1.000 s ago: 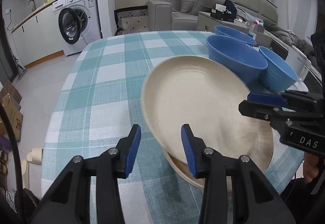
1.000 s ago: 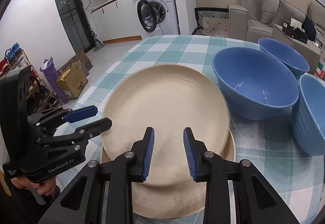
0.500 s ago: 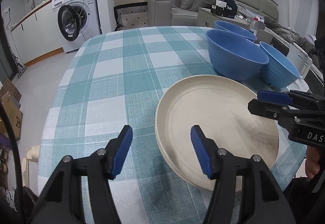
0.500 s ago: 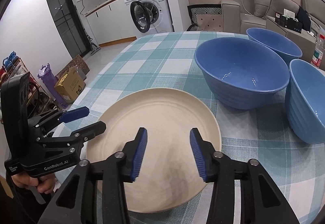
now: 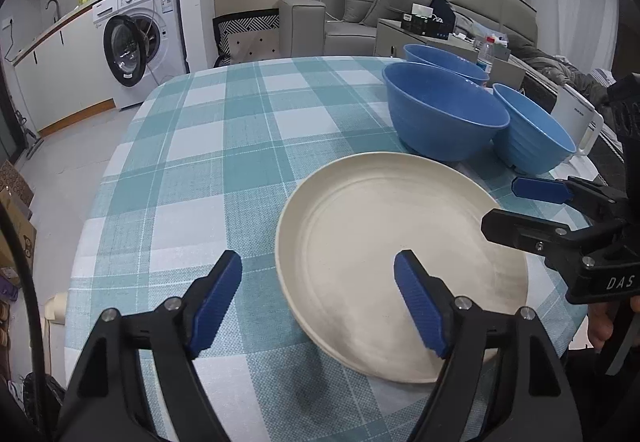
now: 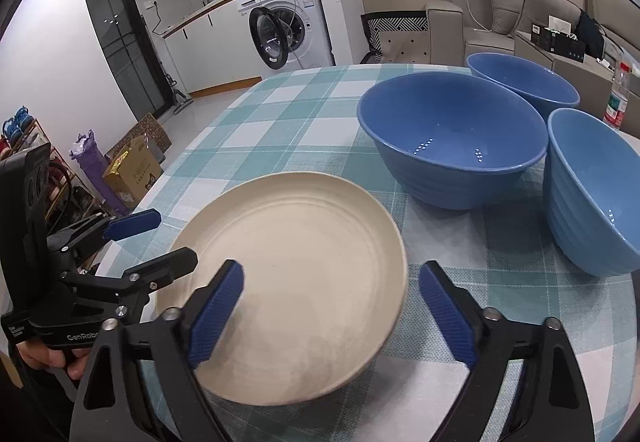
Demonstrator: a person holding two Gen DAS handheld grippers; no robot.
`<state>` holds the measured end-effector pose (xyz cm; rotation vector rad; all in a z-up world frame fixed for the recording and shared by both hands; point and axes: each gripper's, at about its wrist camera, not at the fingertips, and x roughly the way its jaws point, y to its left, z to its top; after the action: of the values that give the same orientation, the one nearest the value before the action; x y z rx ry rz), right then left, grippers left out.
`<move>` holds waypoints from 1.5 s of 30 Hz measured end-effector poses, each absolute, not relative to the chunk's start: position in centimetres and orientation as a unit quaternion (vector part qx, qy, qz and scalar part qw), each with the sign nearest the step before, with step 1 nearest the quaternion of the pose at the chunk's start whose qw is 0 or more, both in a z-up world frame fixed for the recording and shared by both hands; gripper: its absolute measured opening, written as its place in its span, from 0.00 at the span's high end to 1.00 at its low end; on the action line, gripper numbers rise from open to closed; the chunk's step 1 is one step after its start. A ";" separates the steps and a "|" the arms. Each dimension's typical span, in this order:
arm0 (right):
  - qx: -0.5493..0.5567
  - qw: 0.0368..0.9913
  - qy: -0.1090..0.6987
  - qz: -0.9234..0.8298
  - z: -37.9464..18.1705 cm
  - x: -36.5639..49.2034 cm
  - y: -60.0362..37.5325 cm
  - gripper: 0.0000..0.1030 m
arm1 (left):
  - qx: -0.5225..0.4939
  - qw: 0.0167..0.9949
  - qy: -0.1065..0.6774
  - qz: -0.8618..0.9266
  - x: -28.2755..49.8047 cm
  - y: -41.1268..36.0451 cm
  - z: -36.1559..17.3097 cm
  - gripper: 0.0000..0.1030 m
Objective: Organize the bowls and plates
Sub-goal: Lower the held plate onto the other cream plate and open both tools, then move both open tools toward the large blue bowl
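A cream plate [image 5: 400,262] [image 6: 288,282] lies flat on the checked tablecloth. My left gripper [image 5: 320,282] straddles its left rim, one finger over the plate and one over the cloth; its jaws are opening and no pad presses the plate. From the other side my right gripper [image 6: 330,294] straddles the right rim in the same way, jaws opening wide and nothing gripped. Each gripper shows in the other view: the right gripper [image 5: 520,209] and the left gripper [image 6: 156,242]. Three blue bowls [image 5: 444,121] [image 6: 452,137] stand close together beyond the plate.
A white jug [image 5: 576,125] stands behind the bowls at the table's right edge, and a water bottle [image 6: 618,93] stands further back. The table's rounded edge runs close on the left. Boxes [image 6: 132,169] lie on the floor, with a washing machine [image 5: 140,41] beyond.
A second ago both grippers were shut on the tilted plate above another plate. It has come down flat, and both grippers have opened and let go.
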<state>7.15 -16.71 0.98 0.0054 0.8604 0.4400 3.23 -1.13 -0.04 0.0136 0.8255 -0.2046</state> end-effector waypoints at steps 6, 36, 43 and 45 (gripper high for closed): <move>0.006 0.888 0.408 0.210 0.8 7.0 -17.8 0.01 | 0.005 0.908 0.404 -0.109 3.3 -1.9 0.1 0.05; -0.011 0.915 0.367 0.166 5.8 6.6 -23.4 0.01 | 0.021 0.921 0.370 -0.121 6.0 -5.4 4.0 0.00; -0.023 0.923 0.353 0.154 7.5 6.6 -24.9 0.01 | 0.031 0.925 0.359 -0.121 6.5 -6.3 5.1 0.00; -0.022 0.926 0.347 0.149 8.1 6.7 -25.6 0.01 | 0.033 0.926 0.356 -0.122 6.8 -6.7 5.4 0.00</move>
<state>6.68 -25.55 8.06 -0.0460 0.7122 0.3060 6.78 -6.65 5.40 0.0681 0.7311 -0.2502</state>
